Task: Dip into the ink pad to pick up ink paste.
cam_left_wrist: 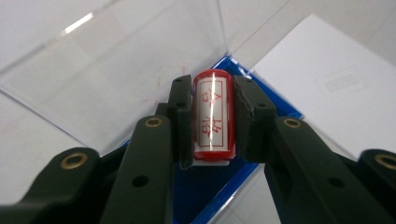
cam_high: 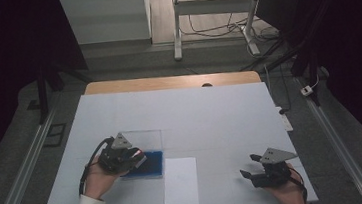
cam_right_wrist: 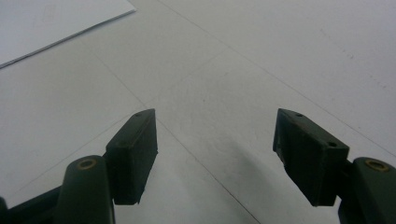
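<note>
- Two grippers work over a white table, each held in one hand of the person, with the blue pad as the landmark for everything here.
- Left of and partly over the blue pad sits the left gripper; its black jaws are clamped on a red stamp, pressing on both its sides.
- The red stamp is a short cylinder with a white label bearing red characters; it stands just above the blue pad, and whether its white foot touches the pad is hard to tell from this angle.
- A clear lid stands hinged up from the far edge of the blue pad, behind the stamp.
- Just right of the blue pad lies a white paper sheet, flat on the table, its near-left edge almost against the pad.
- Well to the right of the blue pad, past the sheet, the right gripper is low over bare table, its jaws spread wide with nothing between them.
</note>
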